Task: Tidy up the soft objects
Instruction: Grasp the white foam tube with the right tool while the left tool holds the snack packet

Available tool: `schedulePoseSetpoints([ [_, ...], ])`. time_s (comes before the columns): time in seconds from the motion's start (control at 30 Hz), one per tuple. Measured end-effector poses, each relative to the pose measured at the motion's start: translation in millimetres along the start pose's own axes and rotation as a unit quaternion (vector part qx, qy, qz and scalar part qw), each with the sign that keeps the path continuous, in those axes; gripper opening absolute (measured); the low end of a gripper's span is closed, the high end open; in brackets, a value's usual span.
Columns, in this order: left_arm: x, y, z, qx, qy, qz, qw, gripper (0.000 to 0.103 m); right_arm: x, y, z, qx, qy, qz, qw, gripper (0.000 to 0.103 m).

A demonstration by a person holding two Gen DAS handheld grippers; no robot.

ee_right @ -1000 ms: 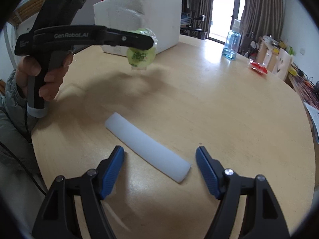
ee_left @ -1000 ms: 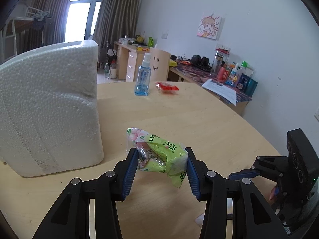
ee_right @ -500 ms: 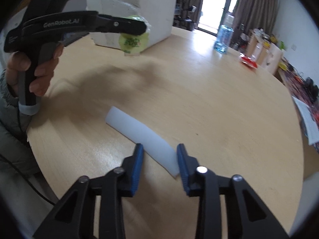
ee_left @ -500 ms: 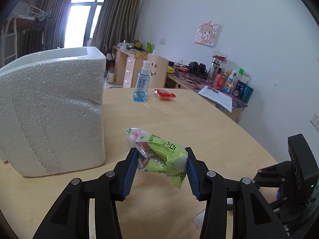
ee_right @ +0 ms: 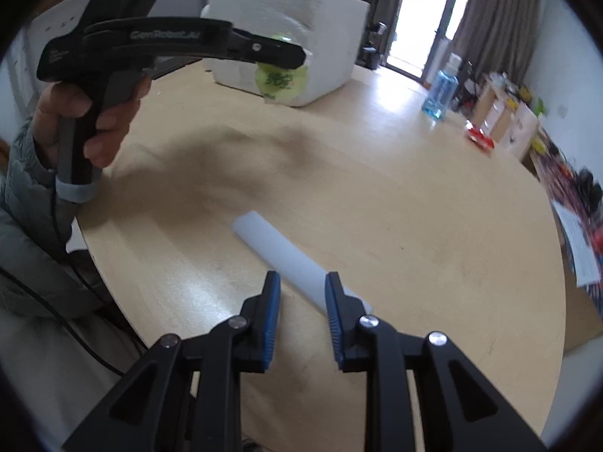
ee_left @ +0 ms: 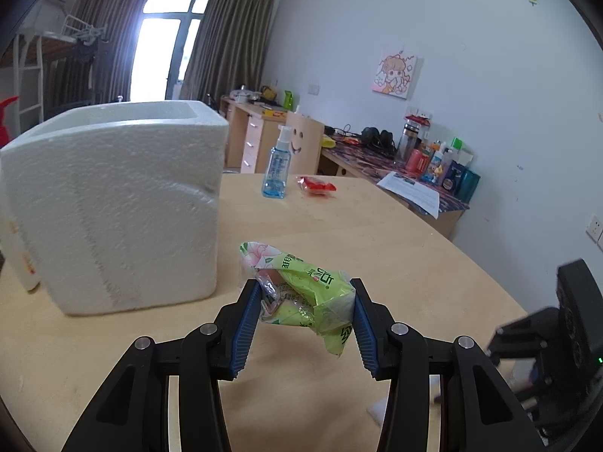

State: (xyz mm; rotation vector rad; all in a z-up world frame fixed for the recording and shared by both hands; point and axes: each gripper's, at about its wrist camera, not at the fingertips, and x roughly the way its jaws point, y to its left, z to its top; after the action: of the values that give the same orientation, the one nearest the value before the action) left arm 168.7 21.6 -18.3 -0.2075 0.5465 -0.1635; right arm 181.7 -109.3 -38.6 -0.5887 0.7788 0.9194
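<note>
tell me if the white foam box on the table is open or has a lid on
Open. The foam box has no lid; its thick rim and hollow top show from the left wrist view. What's inside cannot be seen.

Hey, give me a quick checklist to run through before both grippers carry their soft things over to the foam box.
1. Left gripper clamped on the green tissue pack: ok, pads press both sides.
2. Right gripper on the white foam roll: jaws closing, with the roll's near end between them; firm hold cannot tell.
3. Roll lifted off the table: cannot tell.
4. White foam box open on top: ok.
5. Room inside the box: cannot tell, its inside is hidden.
6. Table between roll and box bare: ok; spray bottle and red packet lie off to the side.
</note>
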Motion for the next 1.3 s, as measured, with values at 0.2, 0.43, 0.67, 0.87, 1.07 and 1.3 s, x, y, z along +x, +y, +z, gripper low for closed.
schedulePoseSetpoints([
  [0.2,-14.9,-1.7,-13.9,-0.008,0.004,0.014,0.9999,0.049,10.9,-13.3,-2.1,-0.037,-0.011,-0.009,0.999,0.029],
  [0.43,-30.0,-9.9,-25.2,-0.003,0.006,0.009,0.9999,0.049,18.0,-24.6,4.9,-0.054,-0.014,0.026,0.998,0.033],
  [0.67,-38.3,-15.5,-34.0,-0.002,0.011,0.009,0.9999,0.049,17.9,-23.2,5.0,-0.078,-0.013,0.041,0.996,0.033],
  [0.87,-42.6,-19.2,-34.9,0.002,0.008,0.011,0.9999,0.049,9.3,-23.1,3.6,-0.099,-0.023,0.046,0.994,0.043],
  [1.07,-45.0,-15.9,-36.2,-0.005,0.004,0.019,0.9998,0.049,10.8,-17.1,5.1,-0.128,-0.018,0.059,0.99,0.049],
  [1.3,-48.1,-10.9,-39.0,-0.015,0.002,0.024,0.9996,0.049,21.1,-16.4,11.7,-0.144,-0.012,0.091,0.985,0.049],
])
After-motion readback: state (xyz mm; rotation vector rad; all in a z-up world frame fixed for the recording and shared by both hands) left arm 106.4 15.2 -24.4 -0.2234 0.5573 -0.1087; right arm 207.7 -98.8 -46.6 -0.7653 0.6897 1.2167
